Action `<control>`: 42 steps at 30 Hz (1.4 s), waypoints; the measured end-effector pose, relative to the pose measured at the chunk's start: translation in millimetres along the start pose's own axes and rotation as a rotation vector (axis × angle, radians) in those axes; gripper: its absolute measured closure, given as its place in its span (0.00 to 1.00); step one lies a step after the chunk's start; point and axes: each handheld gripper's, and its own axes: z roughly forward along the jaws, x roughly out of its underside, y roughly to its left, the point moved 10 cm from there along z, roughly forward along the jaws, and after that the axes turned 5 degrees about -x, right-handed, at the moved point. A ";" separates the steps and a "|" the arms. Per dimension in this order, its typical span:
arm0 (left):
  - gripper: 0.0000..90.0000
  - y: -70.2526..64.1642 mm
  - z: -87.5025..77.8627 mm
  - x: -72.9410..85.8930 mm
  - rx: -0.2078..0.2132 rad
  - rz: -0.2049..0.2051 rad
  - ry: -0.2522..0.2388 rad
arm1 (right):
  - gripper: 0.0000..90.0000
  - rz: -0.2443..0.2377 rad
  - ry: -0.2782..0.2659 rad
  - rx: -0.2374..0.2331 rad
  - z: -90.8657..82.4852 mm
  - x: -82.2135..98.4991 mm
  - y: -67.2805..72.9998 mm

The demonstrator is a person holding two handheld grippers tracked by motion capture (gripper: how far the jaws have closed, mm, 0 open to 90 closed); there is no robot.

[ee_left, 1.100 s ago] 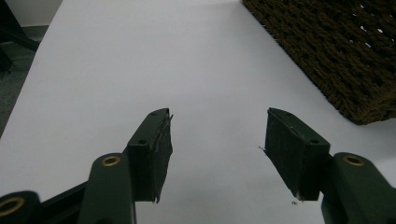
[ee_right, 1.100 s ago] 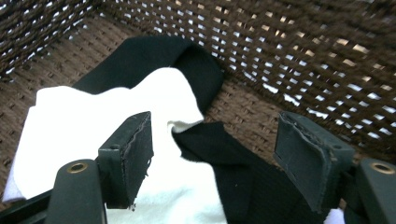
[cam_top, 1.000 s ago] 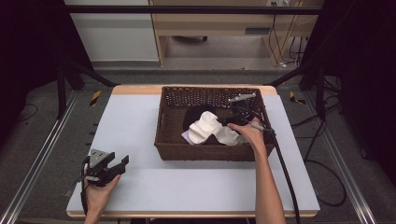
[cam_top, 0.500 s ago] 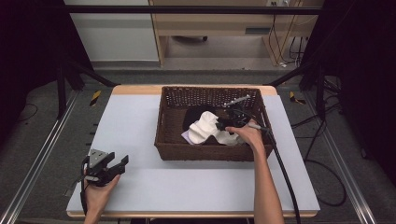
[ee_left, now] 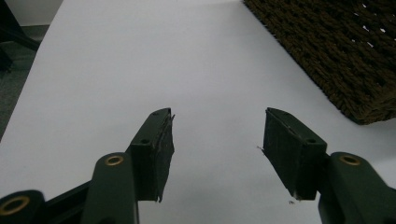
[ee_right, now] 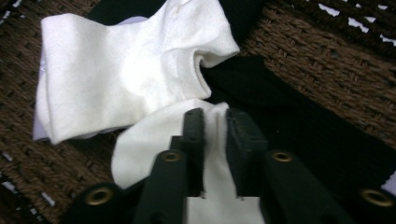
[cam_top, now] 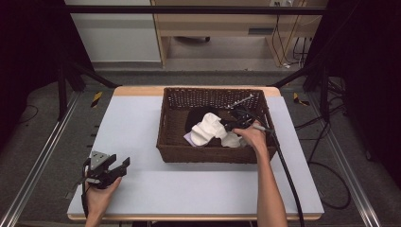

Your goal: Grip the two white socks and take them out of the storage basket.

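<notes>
Socks lie in the brown wicker basket [cam_top: 170, 124] that sits at centre right of the high view, on the pale table [cam_top: 132, 123]. Right gripper [cam_top: 232, 125], held by the person's right hand [cam_top: 253, 137], reaches into the basket from its right side; its jaws have just been closing, and in the right gripper view they pinch a fold of the lower white sock [ee_right: 140, 149] at the bottom centre of the frame, the cloth bunched between the two black pads. A second white sock [ee_right: 126, 70] lies just above and to the left of those jaws, its cuff close to the gripped one, and a black sock [ee_right: 299, 116] spreads under both toward the right of that frame. Left gripper [cam_top: 112, 168] rests well apart from the basket, at the lower left of the high view on the table near its front edge, held by the left hand [cam_top: 100, 193]; in the left gripper view its jaws stand wide with bare table between them, and a corner of the basket shows at the upper right
</notes>
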 end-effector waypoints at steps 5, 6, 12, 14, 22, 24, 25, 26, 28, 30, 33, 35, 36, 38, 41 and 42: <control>0.46 0.3 -0.8 -0.8 -0.001 -0.004 -0.005 | 0.93 0.017 -0.026 -0.022 -5.8 -2.7 0.5; 0.46 0.6 -0.9 -0.6 -0.002 -0.003 -0.003 | 0.93 0.016 -0.038 -0.022 -7.5 -3.9 0.3; 0.47 0.5 -1.0 -0.6 -0.002 -0.002 -0.004 | 0.94 -0.001 -0.157 -0.016 -23.5 -18.4 2.2; 0.47 0.1 -0.6 -0.7 -0.002 -0.003 -0.004 | 0.94 -0.010 -0.202 -0.016 -28.4 -23.1 4.2; 0.47 -1.3 -1.9 -1.3 0.000 0.001 -0.008 | 0.94 -0.043 -0.349 -0.014 -52.6 -38.5 14.2; 0.47 -1.5 -1.8 -1.2 -0.001 -0.001 -0.006 | 0.94 -0.050 -0.398 -0.015 -62.5 -43.1 17.9; 0.47 -2.2 -1.9 -1.1 -0.001 0.000 -0.008 | 0.94 -0.048 -0.416 -0.014 -67.3 -44.6 19.9; 0.47 -2.2 -1.9 -1.1 -0.001 0.000 -0.008 | 0.94 -0.053 -0.436 -0.014 -72.0 -46.1 21.5; 0.47 -2.9 -1.3 -1.8 0.000 0.000 -0.009 | 0.94 -0.058 -0.470 -0.009 -81.9 -48.9 23.8; 0.47 -3.8 -0.9 -1.6 0.001 0.001 -0.006 | 0.94 -0.059 -0.508 -0.015 -91.9 -50.8 27.0; 0.47 -4.9 -1.2 -1.2 0.003 0.008 -0.004 | 0.94 -0.072 -0.550 -0.014 -105.1 -52.3 32.1; 0.47 -5.1 -1.5 -1.5 0.003 0.006 -0.007 | 0.94 -0.080 -0.569 -0.011 -110.7 -52.2 34.9; 0.47 -5.1 -1.5 -1.5 0.003 0.006 -0.007 | 0.94 -0.080 -0.569 -0.011 -110.7 -52.2 34.9; 0.47 -4.0 -2.1 -0.9 0.003 0.006 -0.007 | 0.94 -0.101 -0.594 -0.008 -120.2 -51.8 40.8; 0.47 -2.7 -1.6 -0.8 -0.002 0.002 -0.006 | 0.94 -0.115 -0.634 -0.014 -131.8 -52.4 47.7; 0.48 -2.8 -1.6 -0.9 -0.002 0.003 -0.006 | 0.94 -0.122 -0.648 -0.015 -136.1 -52.5 49.6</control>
